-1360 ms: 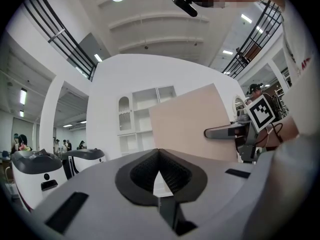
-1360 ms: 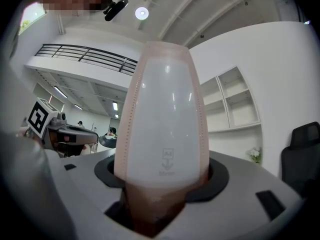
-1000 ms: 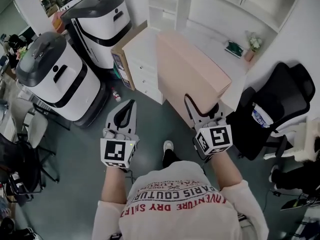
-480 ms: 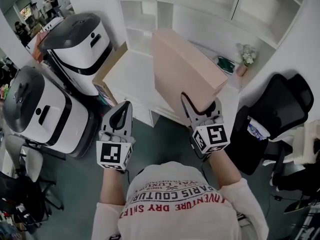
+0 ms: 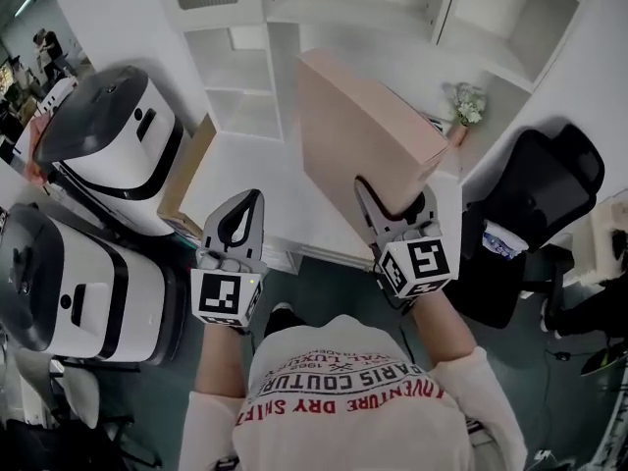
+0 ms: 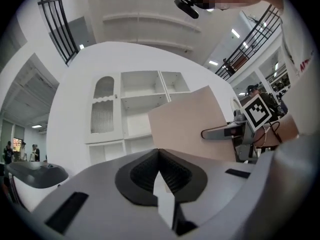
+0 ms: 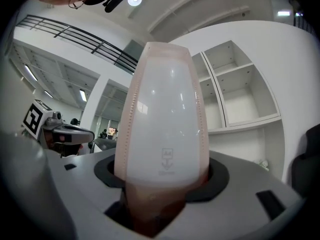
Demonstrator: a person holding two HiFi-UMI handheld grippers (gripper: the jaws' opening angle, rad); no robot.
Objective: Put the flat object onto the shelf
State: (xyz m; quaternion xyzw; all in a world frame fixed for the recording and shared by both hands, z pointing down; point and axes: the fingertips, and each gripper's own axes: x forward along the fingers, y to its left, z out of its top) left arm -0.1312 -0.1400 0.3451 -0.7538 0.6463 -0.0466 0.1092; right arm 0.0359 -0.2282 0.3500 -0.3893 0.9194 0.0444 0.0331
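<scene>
Right gripper (image 5: 395, 200) clamps lower edge of pink A4 file box (image 5: 361, 133), upright over white counter (image 5: 245, 180), short of shelf unit (image 5: 284, 77). Left gripper (image 5: 253, 202) closed, empty (free to steady). Line up your box with open bay, slide slowly.

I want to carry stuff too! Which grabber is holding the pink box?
The right gripper: its jaws clamp the flat pink box. The left gripper is shut on nothing.
</scene>
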